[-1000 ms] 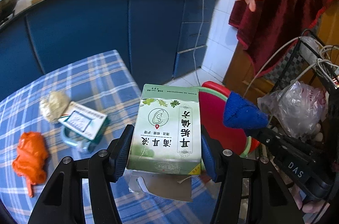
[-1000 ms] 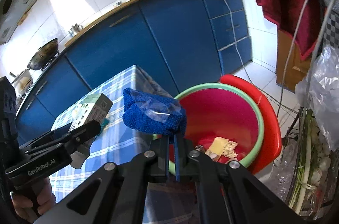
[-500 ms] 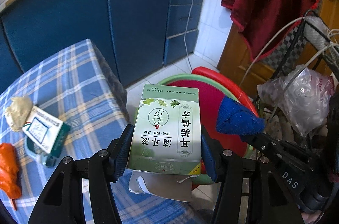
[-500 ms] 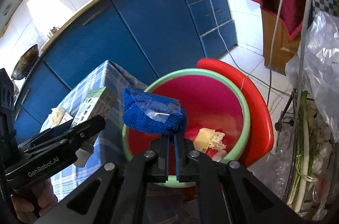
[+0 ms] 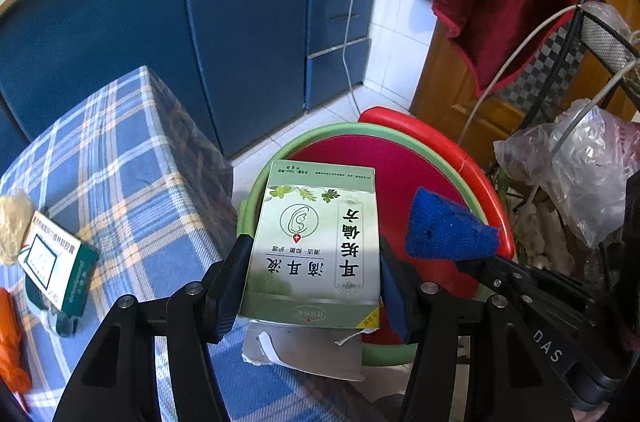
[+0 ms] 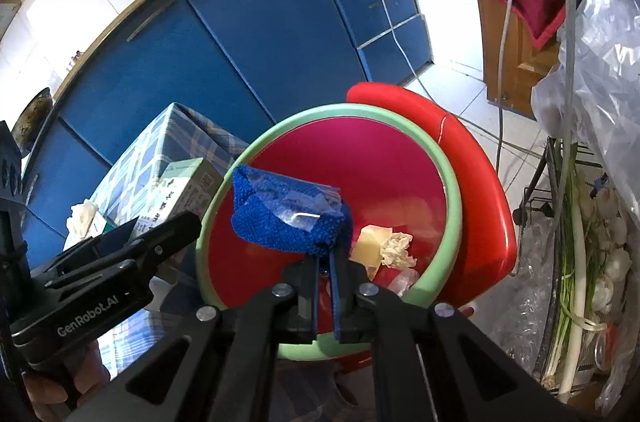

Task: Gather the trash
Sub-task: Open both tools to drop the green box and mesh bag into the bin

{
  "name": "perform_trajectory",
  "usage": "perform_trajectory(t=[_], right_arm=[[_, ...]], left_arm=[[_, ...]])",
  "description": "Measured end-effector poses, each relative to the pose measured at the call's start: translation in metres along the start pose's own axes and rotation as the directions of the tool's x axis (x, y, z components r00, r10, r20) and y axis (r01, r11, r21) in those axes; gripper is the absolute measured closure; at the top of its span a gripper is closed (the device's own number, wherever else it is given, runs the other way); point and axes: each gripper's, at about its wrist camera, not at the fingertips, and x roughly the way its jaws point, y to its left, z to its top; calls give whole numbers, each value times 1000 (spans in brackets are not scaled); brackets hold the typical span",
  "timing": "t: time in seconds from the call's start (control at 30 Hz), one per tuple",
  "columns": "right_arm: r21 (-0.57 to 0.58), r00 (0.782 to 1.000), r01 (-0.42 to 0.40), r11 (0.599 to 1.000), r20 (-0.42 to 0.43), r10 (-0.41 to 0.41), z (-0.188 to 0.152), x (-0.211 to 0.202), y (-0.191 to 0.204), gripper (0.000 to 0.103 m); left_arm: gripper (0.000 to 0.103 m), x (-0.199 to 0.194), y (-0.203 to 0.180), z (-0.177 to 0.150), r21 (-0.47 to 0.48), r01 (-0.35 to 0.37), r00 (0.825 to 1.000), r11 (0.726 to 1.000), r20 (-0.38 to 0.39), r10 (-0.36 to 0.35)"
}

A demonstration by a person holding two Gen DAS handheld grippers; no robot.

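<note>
Green medicine box (image 5: 316, 246) and blue knitted cloth (image 6: 286, 220) held over red basin (image 6: 400, 178).

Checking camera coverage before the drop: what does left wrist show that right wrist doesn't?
Left wrist only: the teal-and-white carton and orange plastic scrap on the blue plaid tablecloth.

Right wrist only: yellow and white crumpled scraps already in the red green-rimmed basin.

Both: the pale green medicine box in the left gripper, the blue knitted wad in the right gripper, and the basin.
</note>
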Motion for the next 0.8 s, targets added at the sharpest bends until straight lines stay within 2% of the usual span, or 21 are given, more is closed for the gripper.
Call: perform_trajectory(t=[0.13,0.23,0.3,0.33,0.63,0.8], right_arm=[[5,1000,-2,1000,-2,2,0,1,-1,94],[4,1000,-5,1000,2,5,0,0,0,88],[6,1000,-2,1000,10,2,0,-2,1,79],[9,1000,-4,1000,16,4,0,-4,0,77],[14,999,-4,1000,39,4,0,-16,5,74],[9,998,-18,1000,60,17,-2,-26,12,67]], left_arm=[[41,5,-1,0,-11,18,1000,1000,-24,-18],[39,7,0,-1,-12,9,999,1000,-33,-10],[38,7,0,-1,-14,9,999,1000,-34,-9],[36,6,1,-1,-16,9,999,1000,-33,-9],[35,-5,10,-2,-42,3,1000,999,-11,-4],[35,-17,17,-4,-65,-6,1000,998,7,6]])
